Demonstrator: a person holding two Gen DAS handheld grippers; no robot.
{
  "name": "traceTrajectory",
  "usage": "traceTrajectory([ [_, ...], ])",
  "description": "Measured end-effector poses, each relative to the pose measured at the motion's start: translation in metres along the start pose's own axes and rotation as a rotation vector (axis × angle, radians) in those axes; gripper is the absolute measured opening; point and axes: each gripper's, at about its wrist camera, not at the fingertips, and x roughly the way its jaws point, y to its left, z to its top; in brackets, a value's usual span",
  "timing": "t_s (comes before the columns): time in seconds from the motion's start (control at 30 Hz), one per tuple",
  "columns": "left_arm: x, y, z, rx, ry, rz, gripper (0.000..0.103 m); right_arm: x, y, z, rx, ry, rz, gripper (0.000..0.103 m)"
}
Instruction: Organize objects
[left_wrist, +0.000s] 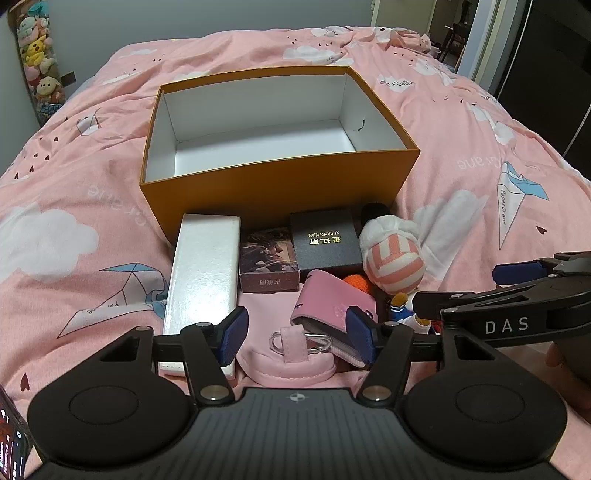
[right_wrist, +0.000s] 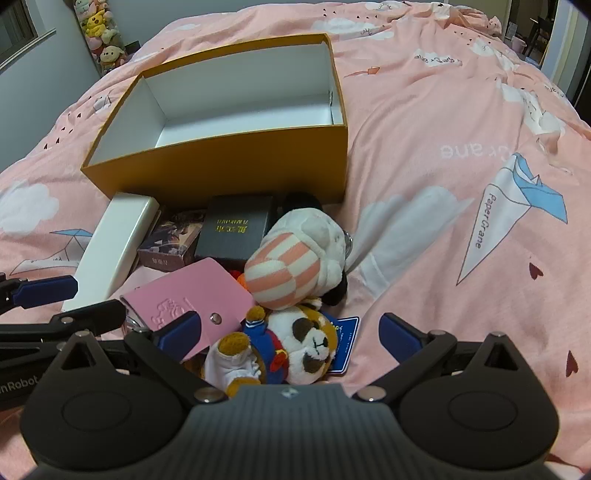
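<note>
An open orange box (left_wrist: 277, 192) with a white, empty inside stands on the bed; it also shows in the right wrist view (right_wrist: 221, 166). In front of it lie a long white box (left_wrist: 203, 277), a dark card box (left_wrist: 267, 264), a black box with gold lettering (left_wrist: 325, 240), a pink card holder (left_wrist: 325, 302), a striped plush (left_wrist: 391, 258) and a panda plush (right_wrist: 295, 347). My left gripper (left_wrist: 297, 338) is open above the pink holder's clasp. My right gripper (right_wrist: 291, 336) is open, its fingers on either side of the panda plush.
The pink printed duvet (left_wrist: 480, 166) covers the whole bed. A tube of plush toys (left_wrist: 37, 59) stands at the back left. A dark wardrobe (left_wrist: 554, 74) and a doorway are at the back right. A phone (left_wrist: 11, 443) shows at the lower left edge.
</note>
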Motion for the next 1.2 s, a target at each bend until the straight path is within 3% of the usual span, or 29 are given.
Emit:
traceTrajectory([
  [1.2,0.0019,-0.0026,-0.0023,0.018,0.01,0.005,0.072,0.0057,-0.0023,-0.0024,0.019,0.036,0.016,0.102],
])
